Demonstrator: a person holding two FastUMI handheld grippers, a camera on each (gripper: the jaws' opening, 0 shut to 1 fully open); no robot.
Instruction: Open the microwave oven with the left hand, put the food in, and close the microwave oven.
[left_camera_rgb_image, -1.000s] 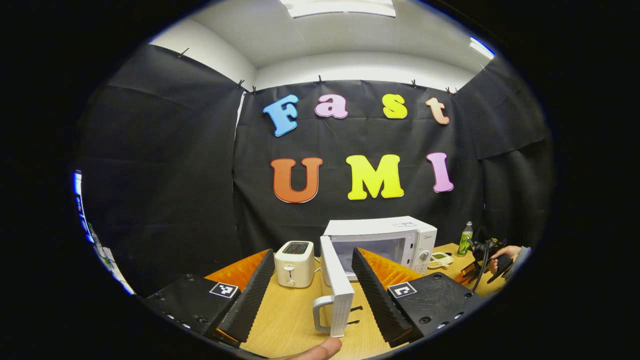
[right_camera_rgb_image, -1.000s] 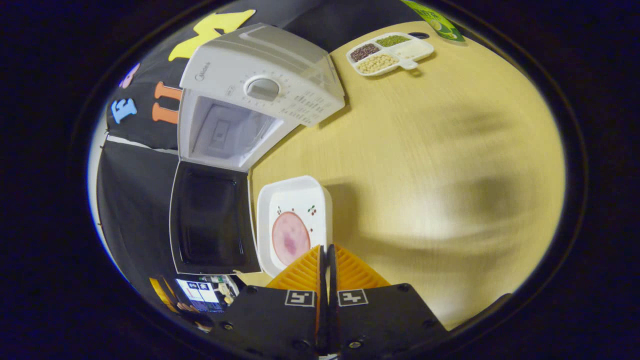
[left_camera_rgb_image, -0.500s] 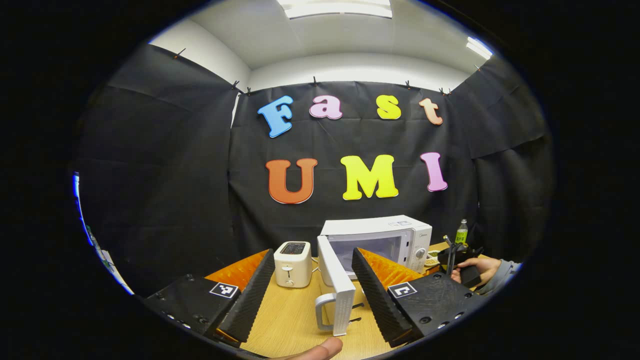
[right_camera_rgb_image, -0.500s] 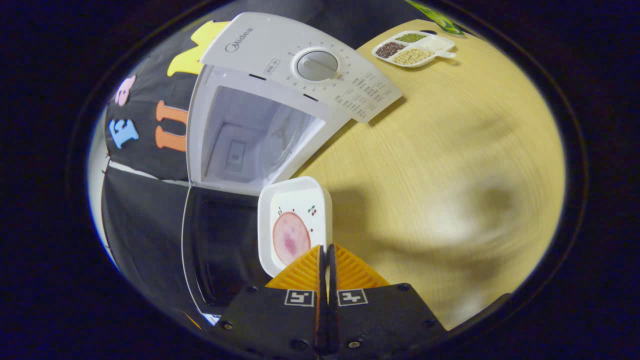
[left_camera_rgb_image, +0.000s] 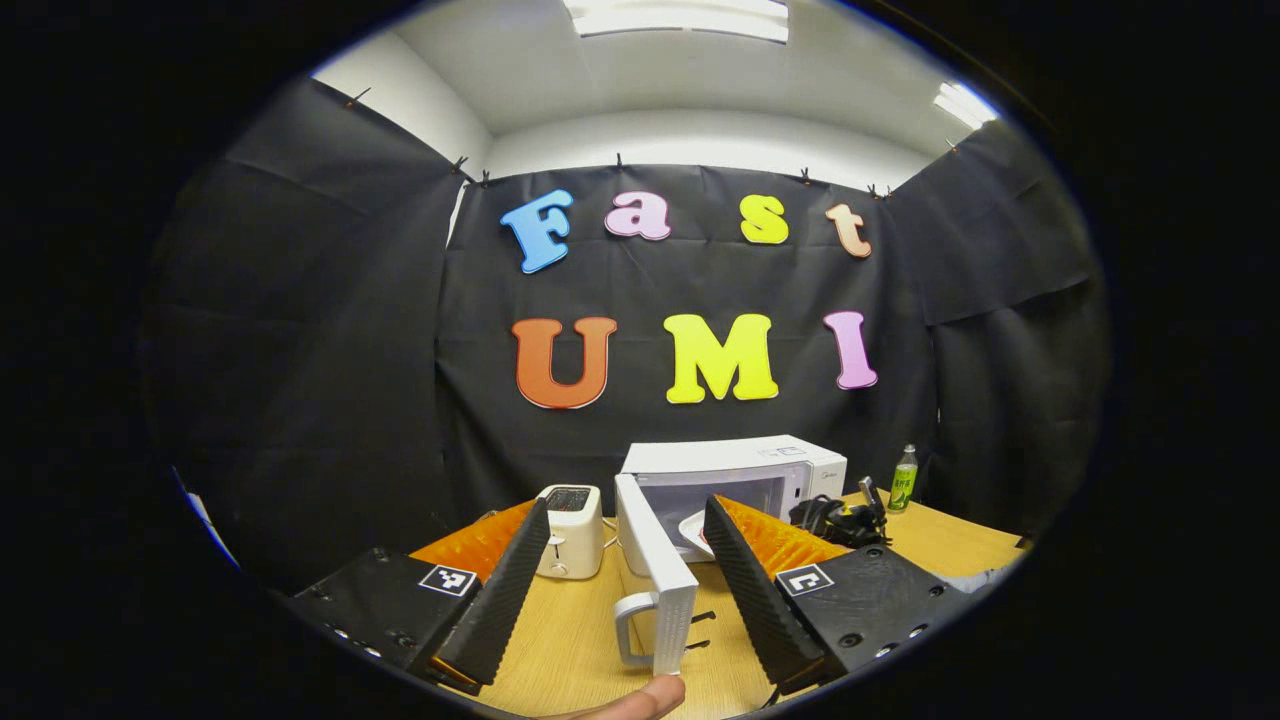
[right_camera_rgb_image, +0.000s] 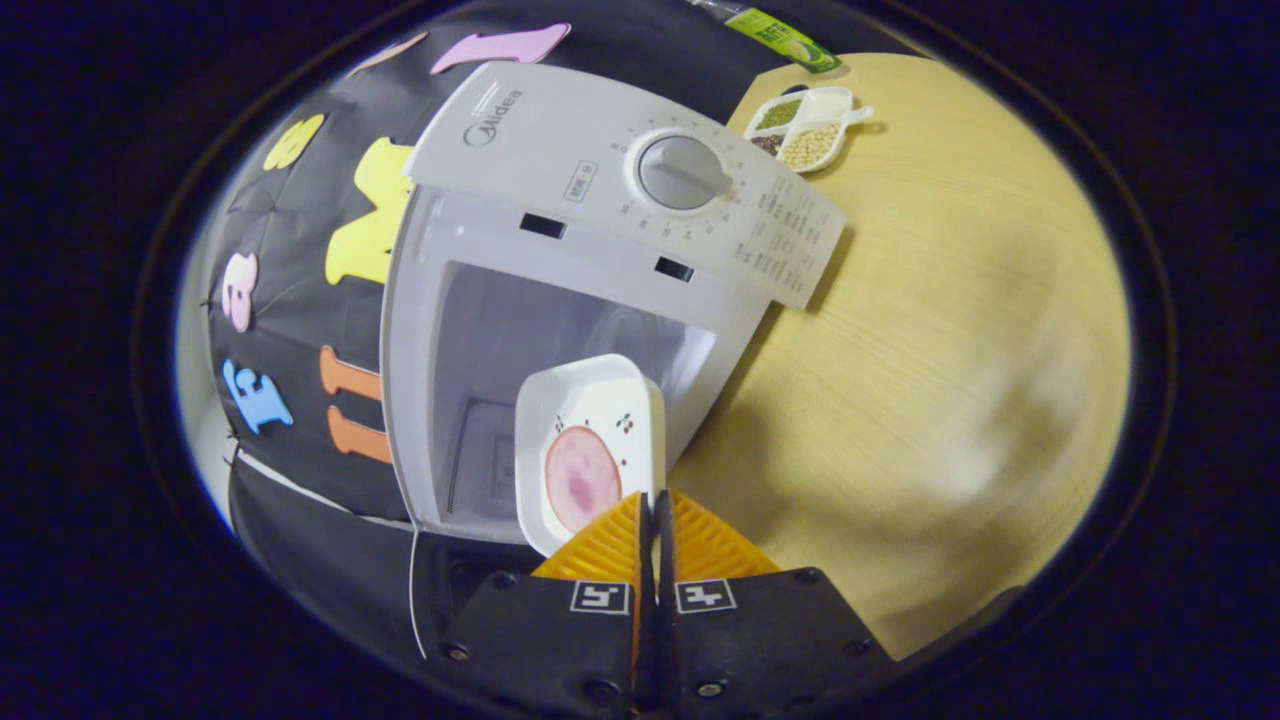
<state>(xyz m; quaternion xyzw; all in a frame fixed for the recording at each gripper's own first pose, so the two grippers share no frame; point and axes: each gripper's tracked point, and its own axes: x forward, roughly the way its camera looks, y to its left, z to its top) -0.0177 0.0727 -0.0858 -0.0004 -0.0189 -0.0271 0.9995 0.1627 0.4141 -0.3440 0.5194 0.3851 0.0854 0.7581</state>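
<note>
Left gripper view: left gripper (left_camera_rgb_image: 625, 590) with both fingers spread wide, holding nothing. Between them stands the open microwave door (left_camera_rgb_image: 655, 560), seen edge-on, with its white handle (left_camera_rgb_image: 632, 632) toward the camera and not touched by either finger (left_camera_rgb_image: 500, 590). Behind the door, one white microwave oven (left_camera_rgb_image: 735, 480) on the wooden table (left_camera_rgb_image: 570, 640), cavity open. At the mouth of the cavity, the rim of a white plate (left_camera_rgb_image: 693, 528), partly hidden by the right-hand finger. Beyond that finger, the other gripper (left_camera_rgb_image: 835, 520), dark and hard to read. One white toaster (left_camera_rgb_image: 570, 517) just left of the door, partly covered by the left-hand finger. One green bottle (left_camera_rgb_image: 903, 478) at the far right of the table. One fingertip of the holding hand (left_camera_rgb_image: 630, 700) at the bottom edge.

Right gripper view, rolled to the side: right gripper (right_camera_rgb_image: 655, 510) with fingers pressed together on the near edge of the white rectangular plate (right_camera_rgb_image: 590, 440). One round slice of ham (right_camera_rgb_image: 582, 477) lying on it. Plate held in front of the open microwave cavity (right_camera_rgb_image: 520, 380); whether already inside cannot be told. One control dial (right_camera_rgb_image: 683, 172) on the panel. Door glass (right_camera_rgb_image: 450, 580) dark, low in the view. One divided dish of beans (right_camera_rgb_image: 805, 125), four compartments, well apart on the table (right_camera_rgb_image: 950, 350), and one green bottle (right_camera_rgb_image: 780, 28) beyond it.
</note>
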